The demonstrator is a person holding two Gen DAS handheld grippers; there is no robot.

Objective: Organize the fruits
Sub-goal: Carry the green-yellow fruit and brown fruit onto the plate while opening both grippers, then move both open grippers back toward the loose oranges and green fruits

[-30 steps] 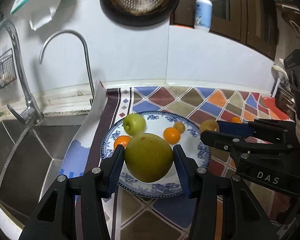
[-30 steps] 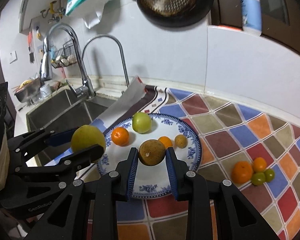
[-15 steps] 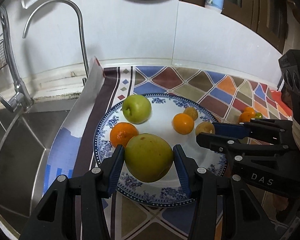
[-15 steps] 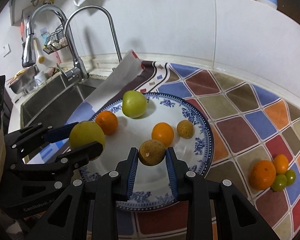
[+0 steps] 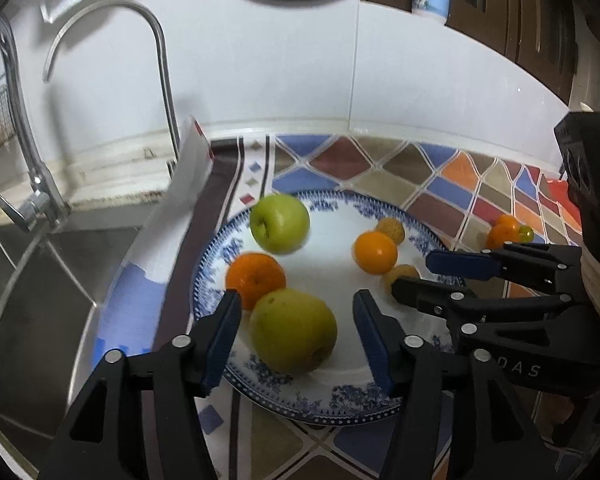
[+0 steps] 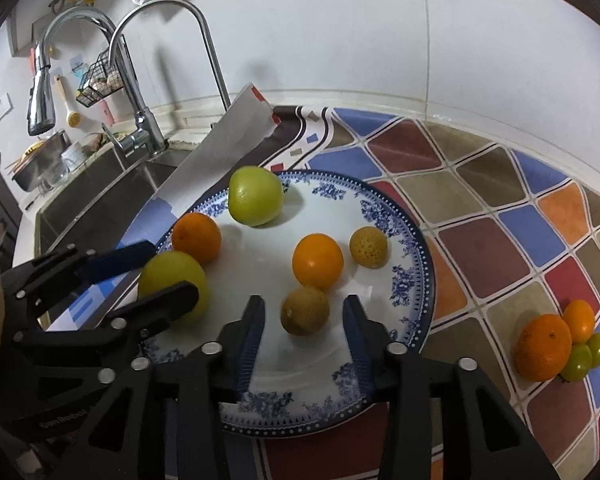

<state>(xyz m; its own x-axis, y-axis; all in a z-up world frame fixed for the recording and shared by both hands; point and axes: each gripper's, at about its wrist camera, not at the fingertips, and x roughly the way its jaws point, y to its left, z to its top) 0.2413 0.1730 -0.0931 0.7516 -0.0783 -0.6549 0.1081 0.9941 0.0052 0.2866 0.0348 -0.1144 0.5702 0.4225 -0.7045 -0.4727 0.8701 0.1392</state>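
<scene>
A blue-and-white plate holds a green apple, two oranges, a small tan fruit, a large yellow-green fruit and a brown round fruit. My left gripper is open, its jaws either side of the yellow-green fruit, which rests on the plate. My right gripper is open around the brown fruit, which rests on the plate.
A cluster of oranges and small green fruits lies on the patterned counter to the right of the plate. A steel sink with taps is at the left, and a white folded sheet leans by the plate.
Both grippers have lowered toward the plate and opened. The yellow-green fruit and the brown fruit now rest on the plate, no longer clamped.
</scene>
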